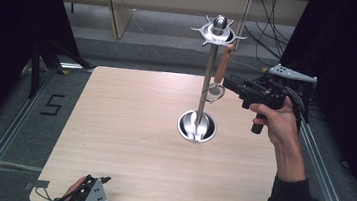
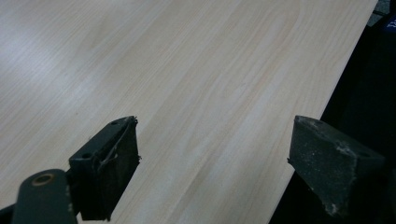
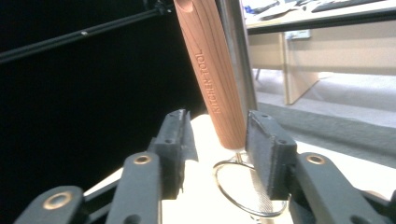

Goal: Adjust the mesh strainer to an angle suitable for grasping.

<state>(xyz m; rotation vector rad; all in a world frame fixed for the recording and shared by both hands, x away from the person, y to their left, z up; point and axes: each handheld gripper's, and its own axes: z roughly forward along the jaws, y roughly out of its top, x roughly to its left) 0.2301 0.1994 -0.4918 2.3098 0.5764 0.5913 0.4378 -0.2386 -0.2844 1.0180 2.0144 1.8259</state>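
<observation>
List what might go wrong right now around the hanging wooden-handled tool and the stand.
1. The right claw stands open with the wooden-handled strainer between its pads; one pad looks very close to the handle, so pulling back may drag it and swing it against the stand's pole.
2. The strainer hangs from one small hook on the top ring; a nudge could perhaps unhook it.
3. The tall stand rests on a small round base, so a bump might tip it.
</observation>
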